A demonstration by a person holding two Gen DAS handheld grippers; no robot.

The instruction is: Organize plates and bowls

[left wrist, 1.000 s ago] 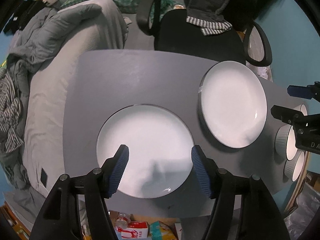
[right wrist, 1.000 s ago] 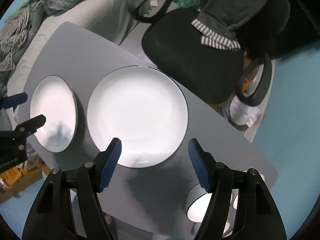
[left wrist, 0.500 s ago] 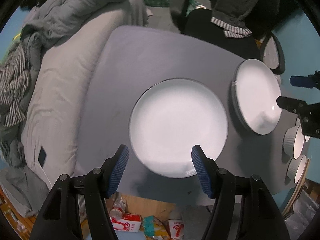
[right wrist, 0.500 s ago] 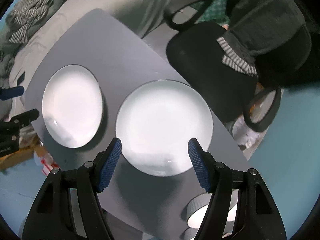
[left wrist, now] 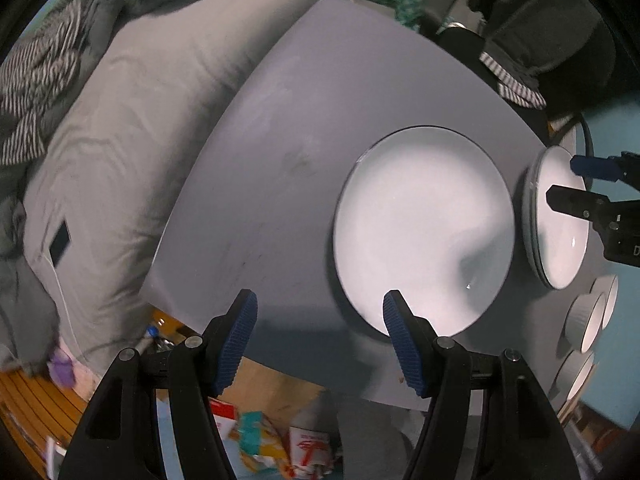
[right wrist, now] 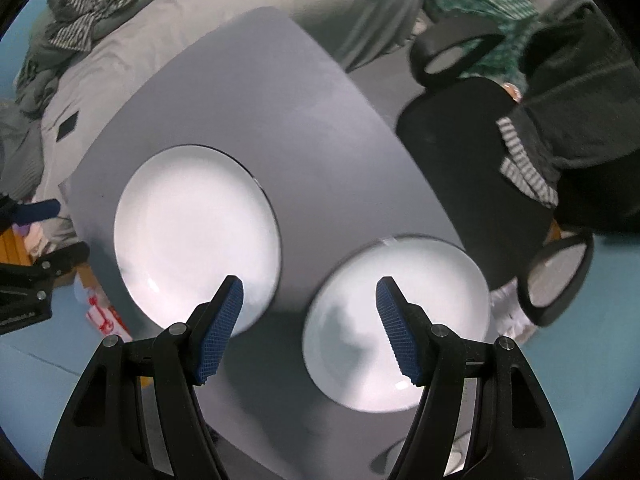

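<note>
Left hand-held gripper (left wrist: 318, 322) released, nothing between pads, over front edge of grey counter (left wrist: 280, 128).
Left wrist view: near plate (left wrist: 424, 232) just right of pads; far plate (left wrist: 558, 220) and ribbed bowls (left wrist: 588, 320) at counter's right edge. Right wrist view: right hand-held gripper (right wrist: 308, 308) released, empty, above gap between both plates; bed (right wrist: 360, 8) behind.

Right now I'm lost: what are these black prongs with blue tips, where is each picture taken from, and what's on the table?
Each picture comes from a camera on a hand-held gripper carried by a person, looking down along its two blue-padded fingers. The left hand-held gripper and right hand-held gripper are both open and hold nothing. On the grey table lie two white plates side by side: the left plate and the right plate. Small white bowls sit at the table's right edge.
</note>
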